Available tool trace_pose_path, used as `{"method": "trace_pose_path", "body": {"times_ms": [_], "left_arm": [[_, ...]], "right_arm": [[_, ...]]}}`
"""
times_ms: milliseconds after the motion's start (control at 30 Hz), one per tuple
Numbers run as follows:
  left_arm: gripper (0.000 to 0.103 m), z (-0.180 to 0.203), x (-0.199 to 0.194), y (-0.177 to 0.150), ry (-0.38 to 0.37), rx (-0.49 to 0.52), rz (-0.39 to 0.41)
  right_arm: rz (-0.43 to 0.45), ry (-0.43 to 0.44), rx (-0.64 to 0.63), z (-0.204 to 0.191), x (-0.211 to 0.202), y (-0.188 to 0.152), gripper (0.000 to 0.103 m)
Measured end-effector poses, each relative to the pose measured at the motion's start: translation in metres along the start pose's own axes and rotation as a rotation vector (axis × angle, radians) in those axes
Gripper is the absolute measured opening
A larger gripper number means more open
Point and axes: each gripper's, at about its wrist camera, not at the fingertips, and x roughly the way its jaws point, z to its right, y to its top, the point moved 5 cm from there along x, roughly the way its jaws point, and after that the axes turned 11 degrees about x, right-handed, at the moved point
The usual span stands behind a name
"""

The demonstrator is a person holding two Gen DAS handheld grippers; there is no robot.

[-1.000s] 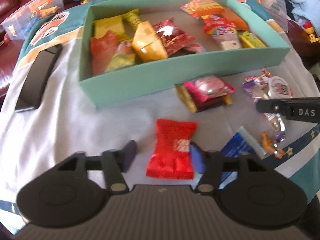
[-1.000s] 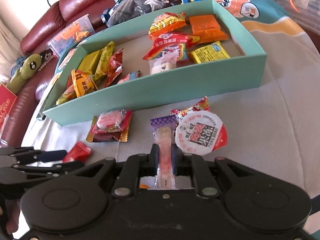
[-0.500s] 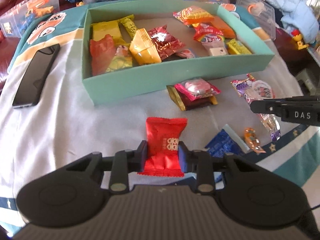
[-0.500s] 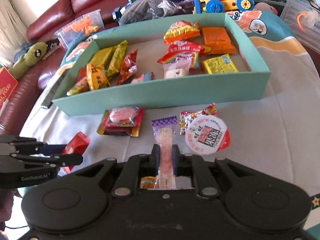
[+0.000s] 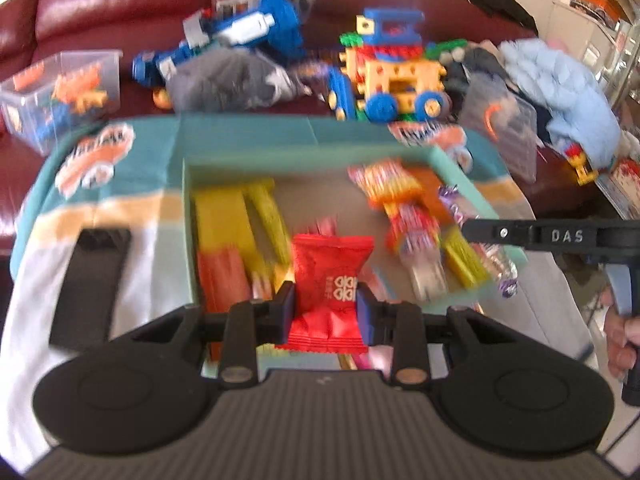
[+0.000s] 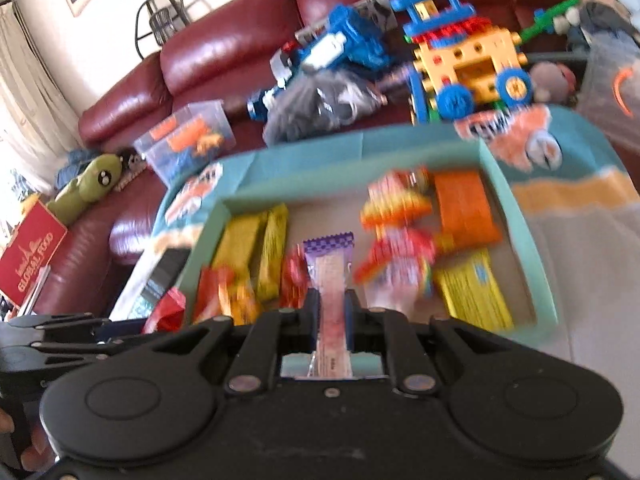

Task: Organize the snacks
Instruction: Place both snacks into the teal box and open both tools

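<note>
Between the left gripper's (image 5: 325, 307) fingers sits a red packet (image 5: 330, 280), pinched at its sides and lifted clear of the cloth; the jaws have just been closing and now press on it. Beyond those fingertips lies the teal box (image 5: 188, 232), with yellow and orange wrappers ahead and to their left, and a mixed heap ahead and to their right. Right of the fingers, the other tool's black arm crosses the view over the box's right end.

Between the right gripper's (image 6: 331, 312) fingers stands a thin strip snack (image 6: 329, 280) with a purple zigzag top, clamped tight and pointing away from the camera. Straight past its tip is the bare middle of the box floor (image 6: 320, 216); an orange packet and a yellow one lie to the fingers' right.

Judging by the full box, most of the sorting looks done. Both carried snacks are not yet released, so dropping them in remains. Motion blur and the tools hide the near cloth, so whether loose snacks wait there cannot be told.
</note>
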Motion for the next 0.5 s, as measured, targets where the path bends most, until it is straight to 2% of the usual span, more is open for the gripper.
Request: {"method": "trace_pose_path", "body": {"times_ms": [200, 500], "left_arm": [[0.031, -0.019, 0.048, 0.04, 0.028, -0.007, -0.025], [0.031, -0.037, 0.108, 0.064, 0.037, -0.021, -0.077]], "right_arm": [[-0.005, -0.001, 0.022, -0.01, 0.051, 0.047, 0.012], [-0.034, -0.035, 0.019, -0.012, 0.114, 0.068, 0.012]]}}
